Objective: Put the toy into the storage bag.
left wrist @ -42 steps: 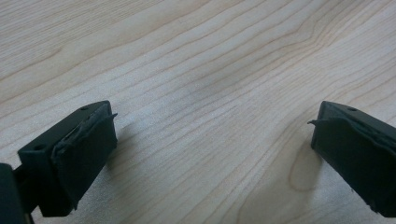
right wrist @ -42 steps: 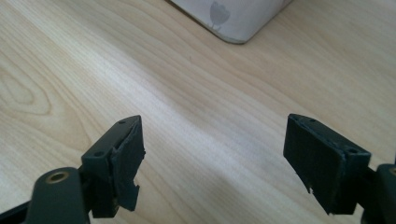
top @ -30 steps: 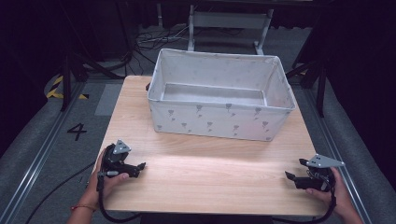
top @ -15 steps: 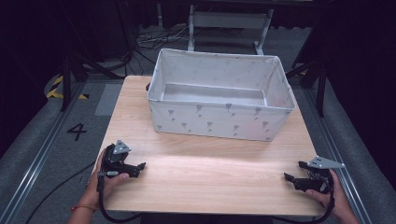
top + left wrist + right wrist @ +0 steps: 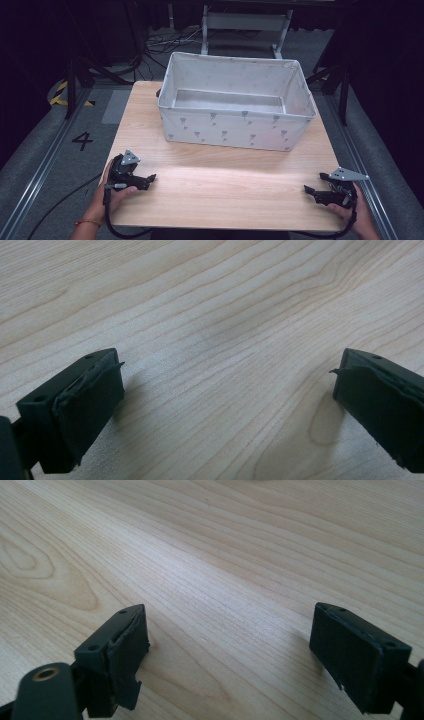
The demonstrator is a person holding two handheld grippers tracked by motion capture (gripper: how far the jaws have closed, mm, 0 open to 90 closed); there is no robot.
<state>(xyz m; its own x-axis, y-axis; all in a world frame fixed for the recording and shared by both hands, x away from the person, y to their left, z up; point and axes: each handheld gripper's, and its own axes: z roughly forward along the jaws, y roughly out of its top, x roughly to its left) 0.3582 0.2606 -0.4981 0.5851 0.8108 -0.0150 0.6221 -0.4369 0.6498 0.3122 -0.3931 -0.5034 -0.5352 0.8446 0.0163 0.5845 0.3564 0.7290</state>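
Two black hand-held grippers rest low over a light wooden table. My left gripper lies near the front left corner, pointing right, held by a hand. Its jaws stand wide open over bare wood. My right gripper sits near the front right corner, pointing left, a grey plate on top. Its jaws have just been opening and stand wide apart with nothing between them. A grey fabric box with a small printed pattern stands at the back of the table, open at the top.
The table's front edge runs just below both hands. Dark floor with cables, a metal rail and a painted number lies to the left, and a metal stand rises behind the box.
The right gripper has drifted very slightly toward the near right corner. The left gripper and the box have kept still.
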